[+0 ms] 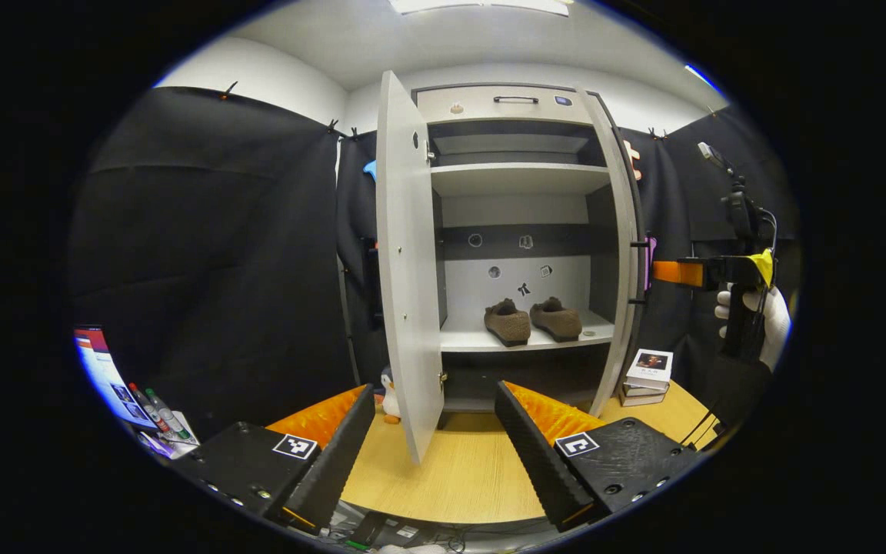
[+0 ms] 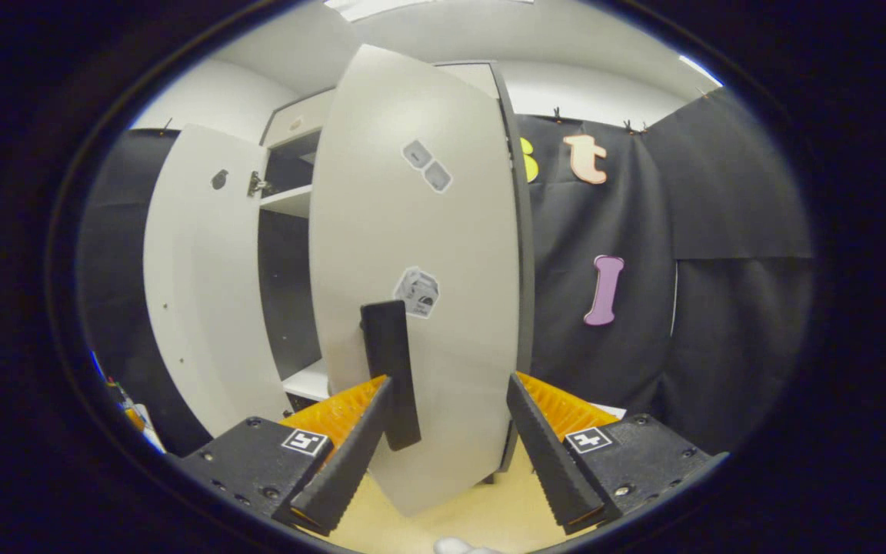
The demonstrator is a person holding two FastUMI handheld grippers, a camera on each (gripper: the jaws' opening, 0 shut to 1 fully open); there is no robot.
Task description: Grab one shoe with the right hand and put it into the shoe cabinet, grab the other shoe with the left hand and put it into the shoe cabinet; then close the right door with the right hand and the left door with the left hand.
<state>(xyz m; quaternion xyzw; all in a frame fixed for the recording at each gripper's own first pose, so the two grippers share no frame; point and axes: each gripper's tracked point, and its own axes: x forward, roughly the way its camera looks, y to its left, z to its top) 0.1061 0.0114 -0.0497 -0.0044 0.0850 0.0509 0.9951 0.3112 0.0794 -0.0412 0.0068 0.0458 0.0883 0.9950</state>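
Gloved hand (image 1: 766,315) upright (right gripper (image 1: 670,272) level)

- the right gripper (image 2: 443,431) has its fingers spread apart, holding nothing.
- the right door (image 2: 420,254) of the shoe cabinet (image 2: 289,200) stands just ahead, partly swung, its outer face toward the camera.
- a dark handle (image 2: 391,373) on that door sits just beside one finger (image 2: 351,454); contact cannot be told.
- the left door (image 2: 204,292) stands open farther off.
- a pale wooden table (image 2: 481,515) lies below.

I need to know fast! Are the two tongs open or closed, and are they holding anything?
Left tongs: open, holding nothing.
Right tongs: open, holding nothing, at the right door's handle.
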